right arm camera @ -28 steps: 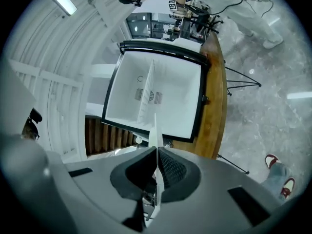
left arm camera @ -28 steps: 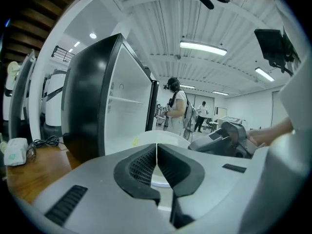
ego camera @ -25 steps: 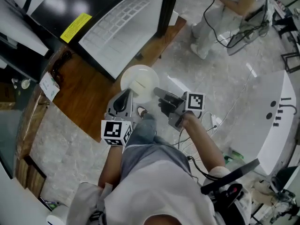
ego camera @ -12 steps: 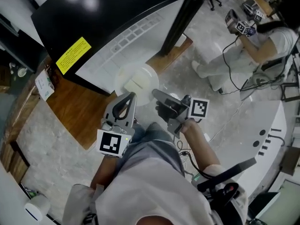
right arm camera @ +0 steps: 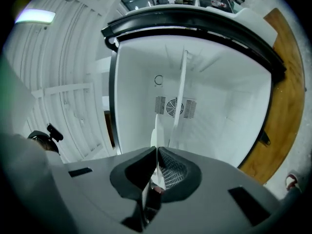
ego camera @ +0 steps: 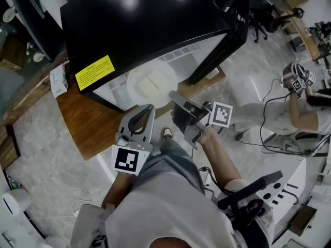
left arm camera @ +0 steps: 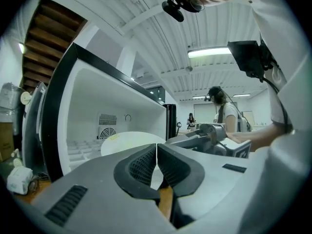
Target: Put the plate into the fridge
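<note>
Plate (ego camera: 151, 81), pinched by right tool (ego camera: 172, 95) (left tool (ego camera: 147, 108) pressed together), now reaches the fridge (ego camera: 150, 25) opening.

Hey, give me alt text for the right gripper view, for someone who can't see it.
The right tool, clamped on the rim of a white plate seen edge-on, points into an open white fridge. A round fan vent sits on its back wall, and a wooden platform shows at right.

White shirt (ego camera: 170, 211); grey-blue trousers (ego camera: 166, 156); black-white marker cubes (ego camera: 129, 160).
</note>
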A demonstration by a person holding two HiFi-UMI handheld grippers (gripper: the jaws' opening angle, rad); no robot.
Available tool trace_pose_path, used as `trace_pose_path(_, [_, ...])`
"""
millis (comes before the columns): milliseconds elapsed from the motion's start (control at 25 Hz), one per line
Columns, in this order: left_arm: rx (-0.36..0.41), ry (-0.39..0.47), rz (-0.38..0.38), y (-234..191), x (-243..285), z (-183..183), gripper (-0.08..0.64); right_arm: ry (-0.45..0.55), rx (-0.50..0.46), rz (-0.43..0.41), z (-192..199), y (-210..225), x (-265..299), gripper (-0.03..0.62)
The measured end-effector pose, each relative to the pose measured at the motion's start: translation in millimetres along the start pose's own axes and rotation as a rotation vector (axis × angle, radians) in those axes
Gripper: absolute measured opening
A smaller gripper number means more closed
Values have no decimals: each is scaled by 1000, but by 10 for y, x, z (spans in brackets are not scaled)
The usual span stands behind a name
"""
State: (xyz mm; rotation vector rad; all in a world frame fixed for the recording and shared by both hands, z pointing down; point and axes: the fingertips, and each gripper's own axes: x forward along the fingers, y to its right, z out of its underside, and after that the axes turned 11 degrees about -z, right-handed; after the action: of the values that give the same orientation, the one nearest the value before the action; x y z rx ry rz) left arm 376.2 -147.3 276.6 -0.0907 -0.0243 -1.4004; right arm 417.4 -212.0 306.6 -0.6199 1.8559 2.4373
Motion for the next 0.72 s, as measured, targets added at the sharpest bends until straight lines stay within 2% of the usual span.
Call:
trace_pose_path(320, [28,-41,-86,59,370,232,23,-19,148,2,-416,280,299,24])
trace_pose_path(400, [10,-47,-99,48,477,289,23,-21,182,16,-457,357,336,23])
trace_pose_path(480, [-15,-44,-119,8,572,313,23,-29,201,23,-484,416,357,23])
trace_pose_path(720, [26,-31,-204,-111,763,337,23,-53,233,35,-549,503,386,23])
